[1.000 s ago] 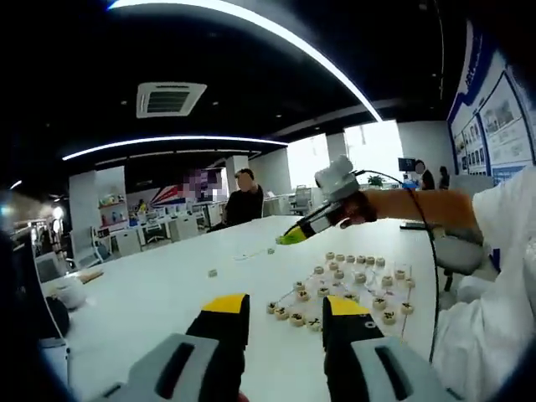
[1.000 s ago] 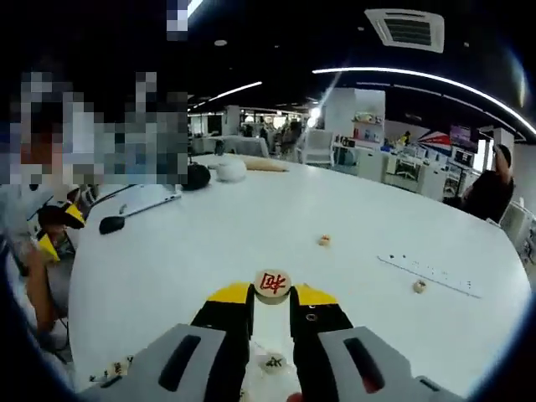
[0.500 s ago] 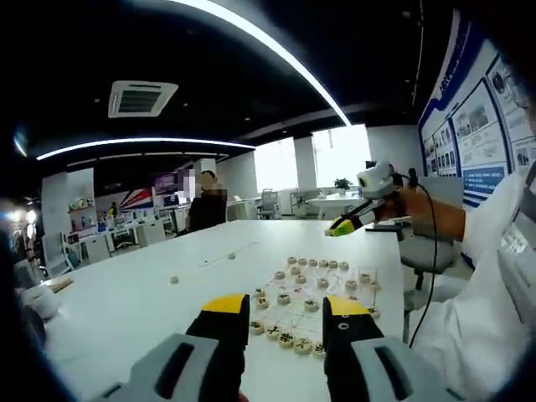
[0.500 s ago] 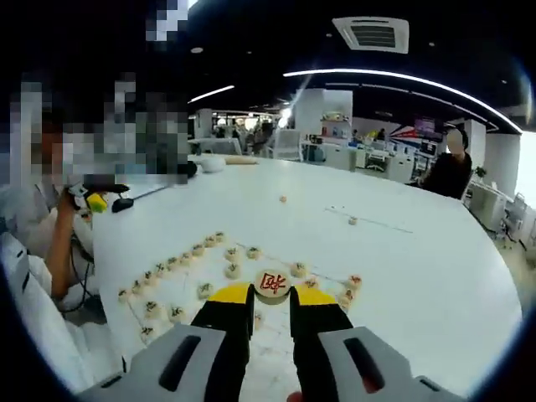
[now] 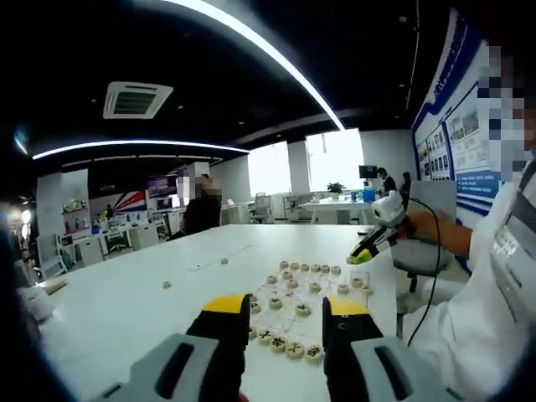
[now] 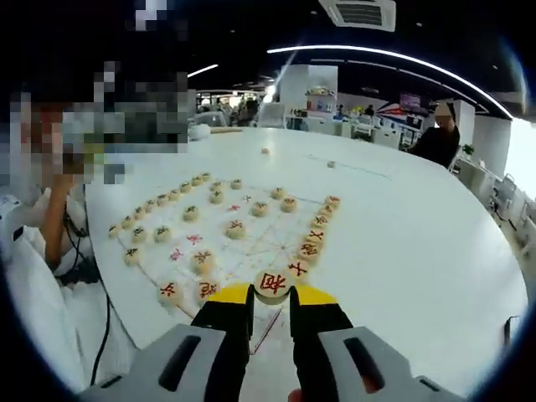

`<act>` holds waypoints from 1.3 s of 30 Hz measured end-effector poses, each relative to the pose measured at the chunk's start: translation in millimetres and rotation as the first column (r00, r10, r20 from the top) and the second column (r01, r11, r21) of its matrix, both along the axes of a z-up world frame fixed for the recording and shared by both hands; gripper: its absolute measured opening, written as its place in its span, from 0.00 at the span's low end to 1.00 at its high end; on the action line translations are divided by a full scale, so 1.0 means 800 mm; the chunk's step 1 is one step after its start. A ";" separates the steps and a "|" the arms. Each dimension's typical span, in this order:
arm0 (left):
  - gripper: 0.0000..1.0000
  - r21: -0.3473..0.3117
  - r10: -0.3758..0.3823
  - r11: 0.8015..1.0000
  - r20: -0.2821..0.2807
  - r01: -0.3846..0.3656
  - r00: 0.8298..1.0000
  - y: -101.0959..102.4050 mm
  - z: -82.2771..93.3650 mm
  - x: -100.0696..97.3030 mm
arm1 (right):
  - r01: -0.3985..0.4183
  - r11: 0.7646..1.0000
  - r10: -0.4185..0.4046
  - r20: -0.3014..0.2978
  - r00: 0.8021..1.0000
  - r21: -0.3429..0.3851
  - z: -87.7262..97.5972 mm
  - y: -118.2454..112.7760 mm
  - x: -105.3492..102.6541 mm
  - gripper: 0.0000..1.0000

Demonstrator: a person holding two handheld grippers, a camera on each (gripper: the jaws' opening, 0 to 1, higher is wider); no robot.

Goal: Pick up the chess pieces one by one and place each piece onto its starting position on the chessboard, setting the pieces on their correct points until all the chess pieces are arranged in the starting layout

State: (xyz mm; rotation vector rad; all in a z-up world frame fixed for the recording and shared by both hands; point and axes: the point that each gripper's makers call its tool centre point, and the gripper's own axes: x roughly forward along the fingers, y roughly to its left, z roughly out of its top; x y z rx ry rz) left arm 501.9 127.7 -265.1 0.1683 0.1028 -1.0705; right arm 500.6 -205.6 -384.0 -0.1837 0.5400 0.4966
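Piece (image 6: 273,284) with red glyph is pinched by right gripper (image 6: 272,303); it should be lowered flat onto its chessboard (image 6: 251,219) point; left gripper (image 5: 286,313) is held apart, empty.

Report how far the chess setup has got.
Mostly done: many pieces already sit in rows on the chessboard. In hand: the right gripper is shut on a red-marked piece, held over the board's near edge. The left gripper is open. Left: two stray pieces on the white table beyond the board.
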 end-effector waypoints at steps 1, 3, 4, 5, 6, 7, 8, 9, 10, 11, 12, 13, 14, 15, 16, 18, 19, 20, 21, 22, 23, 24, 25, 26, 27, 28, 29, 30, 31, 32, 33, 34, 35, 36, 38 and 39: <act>0.36 0.000 0.001 1.000 -0.001 -0.001 1.000 0.000 0.000 0.000 | 0.002 1.000 -0.002 -0.006 1.000 -0.015 -0.005 -0.003 0.001 0.19; 0.36 0.000 0.001 1.000 0.000 -0.001 1.000 0.000 0.000 0.000 | 0.018 1.000 -0.018 -0.014 1.000 -0.004 -0.011 -0.008 0.004 0.19; 0.36 0.000 0.001 1.000 0.000 -0.001 1.000 0.001 0.000 0.000 | 0.018 1.000 -0.018 -0.018 1.000 0.004 -0.013 -0.007 0.005 0.19; 0.36 0.000 0.003 1.000 0.000 -0.003 1.000 0.001 0.000 0.001 | 0.019 1.000 -0.019 -0.021 1.000 0.013 -0.015 -0.006 0.006 0.19; 0.36 0.000 0.005 1.000 -0.001 -0.005 1.000 0.001 -0.001 0.001 | 0.018 1.000 -0.018 -0.023 1.000 0.015 -0.016 -0.005 0.006 0.19; 0.36 0.000 0.006 1.000 -0.001 -0.006 1.000 0.002 -0.001 0.002 | 0.015 1.000 -0.015 -0.023 1.000 0.016 -0.016 -0.003 0.007 0.19; 0.36 0.000 0.007 1.000 -0.002 -0.007 1.000 0.002 -0.001 0.002 | 0.013 1.000 -0.013 -0.023 1.000 0.017 -0.016 -0.001 0.008 0.19; 0.36 0.001 0.007 1.000 -0.002 -0.007 1.000 0.002 -0.002 0.002 | 0.009 1.000 -0.008 -0.024 1.000 0.018 -0.017 0.002 0.009 0.19; 0.36 0.002 0.007 1.000 -0.002 -0.007 1.000 0.002 -0.002 0.002 | 0.007 1.000 -0.006 -0.025 1.000 0.017 -0.017 0.003 0.010 0.19; 0.36 0.002 0.007 1.000 -0.003 -0.007 1.000 0.002 -0.002 0.002 | 0.005 1.000 -0.005 -0.025 1.000 0.016 -0.017 0.003 0.010 0.19; 0.36 0.001 0.007 1.000 -0.003 -0.007 1.000 0.002 -0.002 0.002 | 0.000 1.000 0.000 -0.026 1.000 0.011 -0.018 0.005 0.011 0.19; 0.36 0.002 0.006 1.000 -0.002 -0.006 1.000 0.002 -0.002 0.002 | -0.001 1.000 0.001 -0.025 1.000 0.010 -0.018 0.005 0.011 0.19; 0.36 0.002 0.006 1.000 -0.002 -0.006 1.000 0.002 -0.002 0.002 | -0.003 1.000 0.003 -0.026 1.000 0.008 -0.018 0.005 0.011 0.19; 0.36 0.001 0.006 1.000 -0.001 -0.006 1.000 0.002 -0.001 0.001 | -0.005 1.000 0.005 -0.026 1.000 0.007 -0.019 0.006 0.012 0.19; 0.36 0.000 0.006 1.000 -0.001 -0.006 1.000 0.003 -0.001 0.001 | -0.005 1.000 0.006 -0.029 1.000 0.006 -0.020 0.006 0.012 0.19; 0.36 -0.001 0.007 1.000 0.000 -0.007 1.000 0.003 -0.001 0.002 | -0.011 1.000 0.011 -0.039 0.999 0.001 -0.024 0.006 0.010 0.19; 0.36 -0.001 0.007 1.000 0.000 -0.007 1.000 0.003 -0.001 0.002 | -0.011 1.000 0.011 -0.041 0.999 0.000 -0.025 0.006 0.010 0.19; 0.36 -0.001 0.008 1.000 0.000 -0.008 1.000 0.003 -0.001 0.001 | -0.010 1.000 0.010 -0.038 0.999 -0.003 -0.025 0.006 0.011 0.19; 0.36 0.000 0.008 1.000 0.000 -0.008 1.000 0.003 -0.001 0.001 | -0.005 1.000 0.005 -0.031 0.999 0.003 -0.023 0.005 0.012 0.19; 0.36 0.000 0.008 1.000 0.000 -0.008 1.000 0.003 -0.001 0.001 | -0.004 1.000 0.004 -0.027 1.000 0.010 -0.021 0.005 0.013 0.19; 0.36 0.000 0.008 1.000 0.000 -0.008 1.000 0.003 -0.001 0.001 | -0.003 1.000 0.003 -0.018 1.000 0.016 -0.019 0.005 0.013 0.20; 0.36 0.000 0.007 1.000 0.000 -0.007 1.000 0.003 -0.001 0.001 | -0.008 1.000 0.008 -0.007 1.000 0.019 -0.016 0.005 0.014 0.20; 0.36 0.001 0.007 1.000 0.001 -0.007 1.000 0.003 -0.001 0.001 | -0.010 1.000 0.010 -0.004 1.000 0.019 -0.015 0.006 0.014 0.23; 0.36 0.000 0.007 1.000 0.000 -0.007 1.000 0.003 -0.001 0.001 | -0.017 1.000 0.017 -0.001 1.000 0.019 -0.014 0.007 0.013 0.30; 0.36 -0.001 0.008 1.000 0.000 -0.008 1.000 0.003 0.000 0.002 | -0.023 1.000 0.023 -0.001 1.000 0.016 -0.013 0.009 0.013 0.36; 0.36 -0.001 0.009 1.000 0.000 -0.009 1.000 0.003 0.000 0.002 | -0.028 0.999 0.028 0.003 1.000 0.014 -0.012 0.010 0.012 0.38; 0.36 -0.001 0.009 1.000 0.000 -0.009 1.000 0.003 0.000 0.002 | -0.029 0.999 0.029 0.011 1.000 0.015 -0.008 0.010 0.013 0.37; 0.36 0.000 0.009 1.000 0.000 -0.009 1.000 0.003 0.000 0.002 | -0.024 1.000 0.023 0.021 1.000 0.020 -0.004 0.011 0.014 0.37; 0.36 0.001 0.009 1.000 0.000 -0.009 1.000 0.003 -0.001 0.002 | -0.021 0.999 0.020 0.030 0.999 0.026 0.001 0.011 0.016 0.37; 0.36 0.002 0.008 1.000 0.000 -0.008 1.000 0.003 -0.001 0.002 | -0.018 0.999 0.016 0.040 0.999 0.035 0.007 0.012 0.018 0.37; 0.36 0.002 0.008 1.000 0.000 -0.008 1.000 0.003 -0.001 0.002 | -0.016 0.999 0.013 0.052 0.999 0.043 0.013 0.013 0.020 0.37; 0.36 0.001 0.007 1.000 0.001 -0.007 1.000 0.003 0.000 0.002 | -0.015 0.999 0.012 0.059 0.998 0.049 0.018 0.015 0.021 0.37; 0.36 0.000 0.007 1.000 0.002 -0.007 1.000 0.003 0.000 0.002 | -0.016 0.998 0.013 0.065 0.998 0.053 0.023 0.017 0.023 0.37; 0.36 -0.001 0.008 1.000 0.002 -0.008 1.000 0.003 0.001 0.002 | -0.019 0.998 0.014 0.072 0.997 0.060 0.028 0.019 0.026 0.37; 0.36 -0.002 0.009 1.000 0.002 -0.009 1.000 0.004 0.001 0.003 | -0.023 0.997 0.017 0.086 0.996 0.069 0.039 0.025 0.033 0.37; 0.36 -0.002 0.012 1.000 0.002 -0.012 1.000 0.004 0.001 0.003 | -0.025 0.997 0.018 0.094 0.995 0.071 0.044 0.029 0.039 0.37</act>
